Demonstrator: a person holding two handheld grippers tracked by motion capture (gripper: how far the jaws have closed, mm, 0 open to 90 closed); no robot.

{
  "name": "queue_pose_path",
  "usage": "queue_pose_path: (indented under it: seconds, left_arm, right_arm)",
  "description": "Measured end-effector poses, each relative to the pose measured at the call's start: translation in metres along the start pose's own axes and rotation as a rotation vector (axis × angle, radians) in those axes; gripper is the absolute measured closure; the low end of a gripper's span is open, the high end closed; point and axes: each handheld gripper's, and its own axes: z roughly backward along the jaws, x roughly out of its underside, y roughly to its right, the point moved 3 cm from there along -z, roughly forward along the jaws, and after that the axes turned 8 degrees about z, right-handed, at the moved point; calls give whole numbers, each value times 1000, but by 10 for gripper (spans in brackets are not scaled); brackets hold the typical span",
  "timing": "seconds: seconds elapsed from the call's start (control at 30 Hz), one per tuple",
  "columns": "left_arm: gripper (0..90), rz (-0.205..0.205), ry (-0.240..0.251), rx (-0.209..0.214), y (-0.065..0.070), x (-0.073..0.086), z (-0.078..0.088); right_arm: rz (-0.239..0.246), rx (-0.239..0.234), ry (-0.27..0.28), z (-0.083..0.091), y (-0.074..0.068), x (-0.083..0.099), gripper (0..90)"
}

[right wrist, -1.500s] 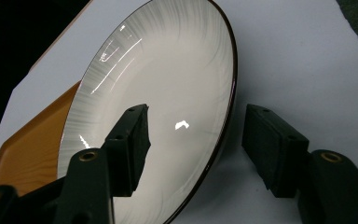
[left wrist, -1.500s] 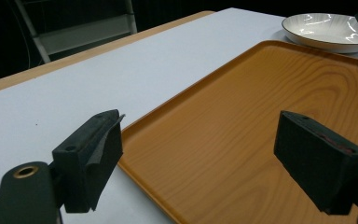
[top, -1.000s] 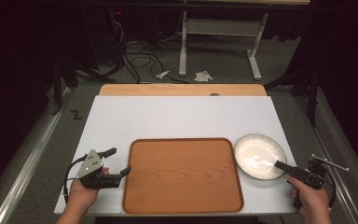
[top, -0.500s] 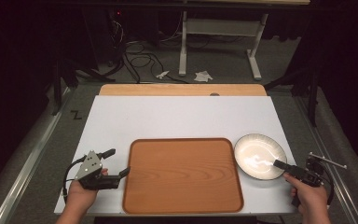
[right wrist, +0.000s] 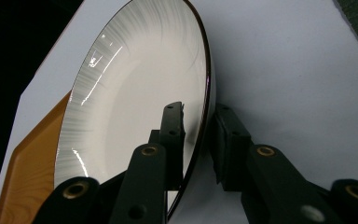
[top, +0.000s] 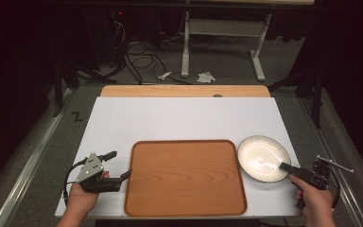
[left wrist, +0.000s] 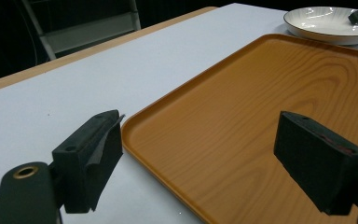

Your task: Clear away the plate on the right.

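Since a second ago: right hand-held gripper (right wrist: 196, 140) just closed, now clamping plate (top: 263, 158) rim, lower right. Left hand-held gripper (top: 115, 165) unmoved, gaping beside tray (top: 184, 177).

High view overhead, facing forward; gripper views close, sharing plate (top: 263, 158) and tray (top: 184, 177).

Dark room, grey carpet floor (top: 42, 156), cables (top: 137, 52), white desk frame (top: 222, 33)
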Motion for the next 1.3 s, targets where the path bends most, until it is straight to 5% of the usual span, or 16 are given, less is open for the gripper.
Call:
queue_pose_path:
  seconds: [0.47, 1.3]
  left_arm:
    - [159, -1, -3, -1, 0, 1, 2]
    - [159, 3, 6, -5, -1, 0, 3]
  right_arm:
    - [-21, 22, -4, -3, -1, -2, 815]
    - [-70, -6, 41, 2, 5, -6, 849]
